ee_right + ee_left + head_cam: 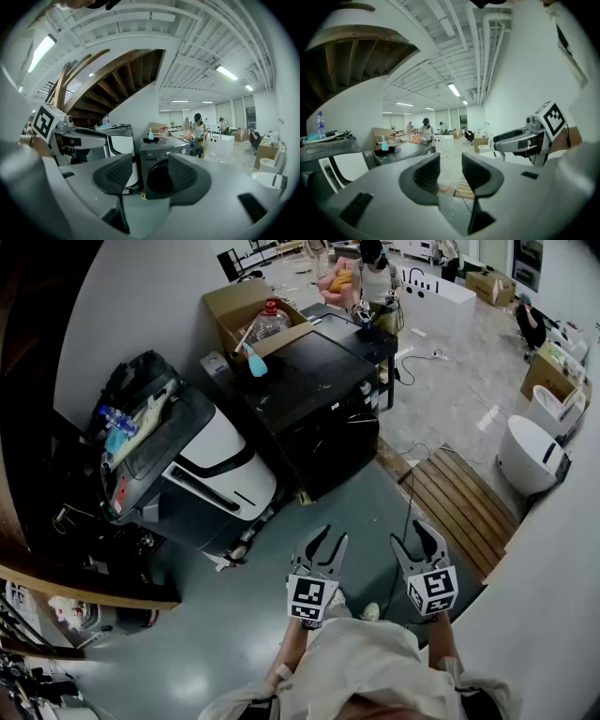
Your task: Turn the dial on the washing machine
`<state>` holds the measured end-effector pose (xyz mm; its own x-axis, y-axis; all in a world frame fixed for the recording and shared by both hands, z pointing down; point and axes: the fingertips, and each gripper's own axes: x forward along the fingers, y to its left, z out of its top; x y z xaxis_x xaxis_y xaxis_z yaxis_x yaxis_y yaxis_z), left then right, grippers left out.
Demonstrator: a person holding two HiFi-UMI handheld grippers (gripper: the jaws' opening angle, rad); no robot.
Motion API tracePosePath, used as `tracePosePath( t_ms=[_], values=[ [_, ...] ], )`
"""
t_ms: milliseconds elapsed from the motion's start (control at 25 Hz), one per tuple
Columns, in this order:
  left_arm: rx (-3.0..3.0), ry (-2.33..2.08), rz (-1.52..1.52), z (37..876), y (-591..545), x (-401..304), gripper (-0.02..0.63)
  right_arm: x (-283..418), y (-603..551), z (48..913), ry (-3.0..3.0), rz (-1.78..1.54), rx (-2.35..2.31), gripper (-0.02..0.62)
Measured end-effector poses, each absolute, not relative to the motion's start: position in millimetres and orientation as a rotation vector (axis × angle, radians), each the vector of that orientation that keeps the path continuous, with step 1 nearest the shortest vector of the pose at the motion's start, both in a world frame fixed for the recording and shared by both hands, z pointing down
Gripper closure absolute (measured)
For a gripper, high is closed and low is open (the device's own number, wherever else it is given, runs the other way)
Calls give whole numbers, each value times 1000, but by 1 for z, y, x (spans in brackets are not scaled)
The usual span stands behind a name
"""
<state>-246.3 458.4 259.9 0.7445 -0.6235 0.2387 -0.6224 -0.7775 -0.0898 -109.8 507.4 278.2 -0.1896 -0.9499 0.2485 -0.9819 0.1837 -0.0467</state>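
Where the right gripper view looks across the room, the dark washing machine [161,161] stands front-on. A small pale dial [183,151] sits at the upper right of its front panel, above the round door. Neither set of tongs touches the dial.

In the head view the machine stands on the grey floor [262,615], well ahead of the person. A teal spray bottle [255,362] stands at the rear left of its top. A white and grey appliance [211,465] stands just beside the machine on its left. An open cardboard box [246,307] sits behind it. A wooden slatted platform [459,502] lies on the floor to its right.

The left tongs [333,535] and the right tongs [412,534] are held side by side close to the person's body, well apart from the machine. Both sets of tongs stand parted, with nothing between their pads.
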Motion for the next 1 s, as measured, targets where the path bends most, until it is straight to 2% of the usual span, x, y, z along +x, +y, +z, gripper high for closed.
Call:
tracePosePath(
  t_ms=[160, 280, 1000],
  values=[
    [-2937, 1034, -405, 265, 462, -234, 454, -99, 508, 277, -2291, 293, 1917, 362],
    [-2936, 1029, -404, 267, 457, -226, 454, -95, 501, 277, -2294, 291, 1920, 327],
    [-2984, 955, -389, 282, 346, -170, 454, -52, 398, 285, -2225, 315, 1916, 331]
  ],
)
